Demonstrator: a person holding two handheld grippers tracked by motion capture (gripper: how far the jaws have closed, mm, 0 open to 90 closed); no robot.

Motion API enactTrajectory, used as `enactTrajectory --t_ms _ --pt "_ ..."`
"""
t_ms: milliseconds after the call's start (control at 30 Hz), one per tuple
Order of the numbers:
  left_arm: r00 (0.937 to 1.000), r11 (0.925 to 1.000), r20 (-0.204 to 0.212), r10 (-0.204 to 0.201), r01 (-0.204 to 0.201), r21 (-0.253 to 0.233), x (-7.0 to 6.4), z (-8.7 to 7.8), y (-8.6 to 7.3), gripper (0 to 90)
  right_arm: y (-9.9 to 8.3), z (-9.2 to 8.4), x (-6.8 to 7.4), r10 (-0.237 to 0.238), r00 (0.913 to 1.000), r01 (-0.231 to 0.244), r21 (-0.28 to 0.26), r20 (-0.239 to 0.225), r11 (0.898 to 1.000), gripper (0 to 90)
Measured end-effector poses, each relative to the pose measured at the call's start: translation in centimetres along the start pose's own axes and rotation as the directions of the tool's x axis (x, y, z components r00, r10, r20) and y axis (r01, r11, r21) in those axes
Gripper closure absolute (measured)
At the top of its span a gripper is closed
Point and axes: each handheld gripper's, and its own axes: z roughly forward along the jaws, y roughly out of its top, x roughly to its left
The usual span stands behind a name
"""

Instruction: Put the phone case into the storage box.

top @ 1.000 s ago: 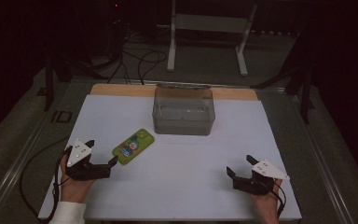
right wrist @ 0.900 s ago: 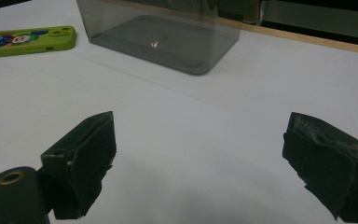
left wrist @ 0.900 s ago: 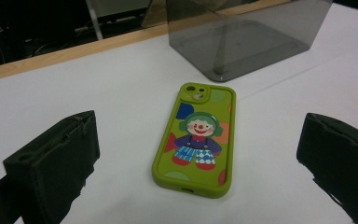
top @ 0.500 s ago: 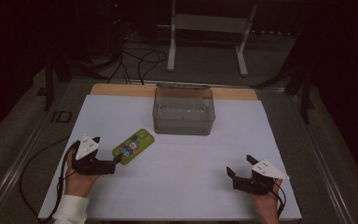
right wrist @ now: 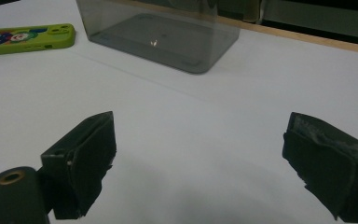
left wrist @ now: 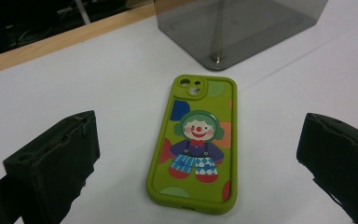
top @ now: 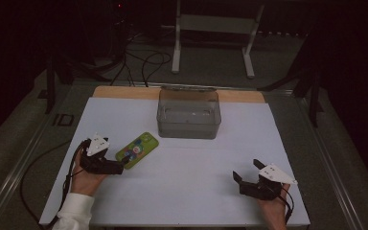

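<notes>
1. A green phone case (top: 137,150) printed with a clown is seen lying flat on the white table (top: 187,191), left of centre in the high view, face-down with its camera cut-out toward the upper right.
2. Its long axis is seen to run diagonally from lower left to upper right in the high view, and nearly straight up the frame in the left gripper view, where the case (left wrist: 196,144) lies between the two jaws.
3. The left gripper (top: 117,165) is held just beside the case's lower-left end, its jaws spread wide with nothing gripped; it is judged much the nearer.
4. A smoky transparent box (top: 189,113) stands beyond the case, upper centre.
5. The right gripper (top: 245,173) is held at lower right, well apart, jaws wide and empty.
</notes>
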Motion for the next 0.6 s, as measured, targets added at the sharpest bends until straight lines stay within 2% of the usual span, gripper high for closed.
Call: enactTrajectory --t_ms 433,600 --pt "0.9994 0.9975 0.025 0.024 -0.025 0.065 0.1 1.2 1.0 0.0 0.0 0.0 0.0 0.000 1.0000 0.000 0.001 0.000 1.000 9.5" --pt "0.9988 0.9938 0.037 0.032 -0.036 0.105 0.2 1.8 1.2 0.0 0.0 0.0 0.0 -0.003 1.0000 0.003 0.002 0.000 1.000 9.5"
